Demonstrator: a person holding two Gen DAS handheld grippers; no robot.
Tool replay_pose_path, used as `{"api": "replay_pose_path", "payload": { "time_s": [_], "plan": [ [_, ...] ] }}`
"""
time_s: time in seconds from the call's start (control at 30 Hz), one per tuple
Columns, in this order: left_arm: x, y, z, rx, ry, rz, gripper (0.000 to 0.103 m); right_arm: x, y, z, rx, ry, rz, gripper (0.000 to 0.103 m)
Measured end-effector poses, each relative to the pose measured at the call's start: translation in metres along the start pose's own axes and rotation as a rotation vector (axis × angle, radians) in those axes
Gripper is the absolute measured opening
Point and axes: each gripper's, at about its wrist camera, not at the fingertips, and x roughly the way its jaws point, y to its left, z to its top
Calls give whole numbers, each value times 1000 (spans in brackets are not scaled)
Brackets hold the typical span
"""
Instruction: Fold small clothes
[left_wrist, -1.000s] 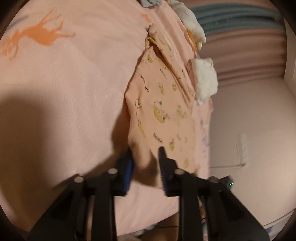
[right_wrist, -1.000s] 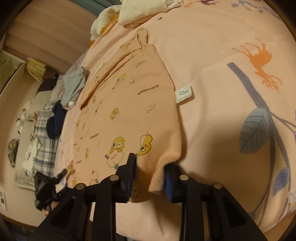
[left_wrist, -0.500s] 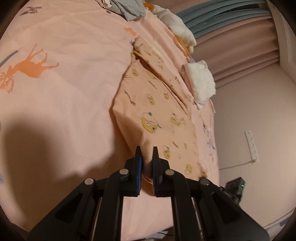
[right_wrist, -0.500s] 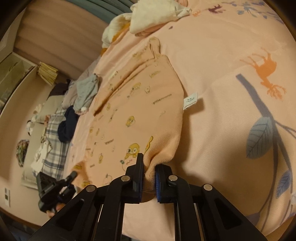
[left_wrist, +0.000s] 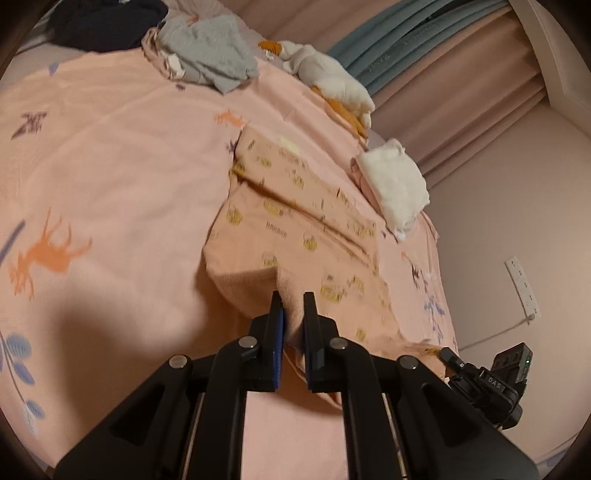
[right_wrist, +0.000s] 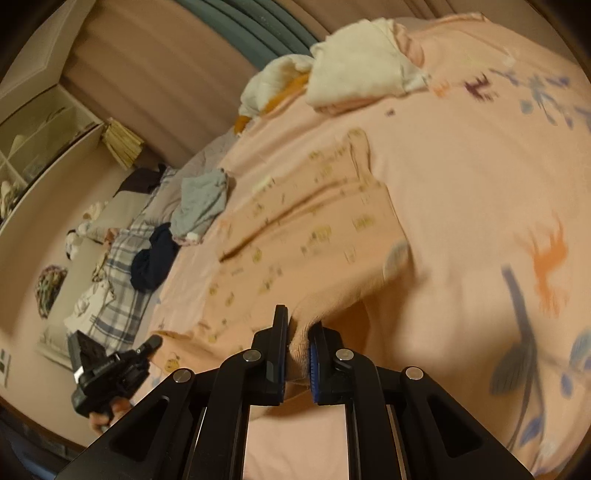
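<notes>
Left wrist view: left gripper (left_wrist: 292, 308) clamped on the near hem of a peach duck-print garment (left_wrist: 295, 221), lifted off the pink bedspread (left_wrist: 110, 166) with the rest of the cloth trailing flat up the bed. Beyond it, a folded white piece (left_wrist: 395, 184), a grey garment (left_wrist: 210, 62) and a dark one (left_wrist: 107, 22) near the head of the bed. At lower right, the other tool's black body, partly cut off by the lens rim.

Right wrist view: right gripper (right_wrist: 298, 334) pinched shut on the opposite near corner of the same garment (right_wrist: 314, 229), fabric bunched between the pads. Likely mid-fold, hem headed toward the collar end. Best done by carrying both corners level and at equal pace, keeping the hem taut between them, laying it down square before releasing.

Hard to make out: print and edges smeared by motion blur; collar end and sleeves indistinct; underside of the lifted hem hidden; white label not discernible here.
</notes>
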Motion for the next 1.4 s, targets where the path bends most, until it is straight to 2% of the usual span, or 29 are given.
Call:
{"api": "replay_pose_path", "payload": {
  "time_s": [0.13,0.33,0.7,0.9,1.03,1.23,1.33,1.4],
  "plan": [
    [3,-2,13,-20,-33,-31,8,1,2,20,-13,-20,-19,12],
    [12,-8,36,-20,-82,21,8,9,-5,38,-4,-12,-50,12],
    [70,-7,89,-41,-97,51,8,30,-10,97,-23,-14,-105,12],
    [112,4,129,-72,-117,116,8,74,-13,144,-64,35,-152,10],
    [150,12,145,-54,-79,176,8,112,-31,174,-23,62,-168,10],
    [193,14,180,-7,-61,217,8,152,-50,196,7,101,-205,9],
    [218,30,200,-71,-18,194,8,171,-60,209,19,111,-236,9],
    [232,35,207,-56,-3,247,9,183,-68,214,39,128,-259,9]
  ]
}}
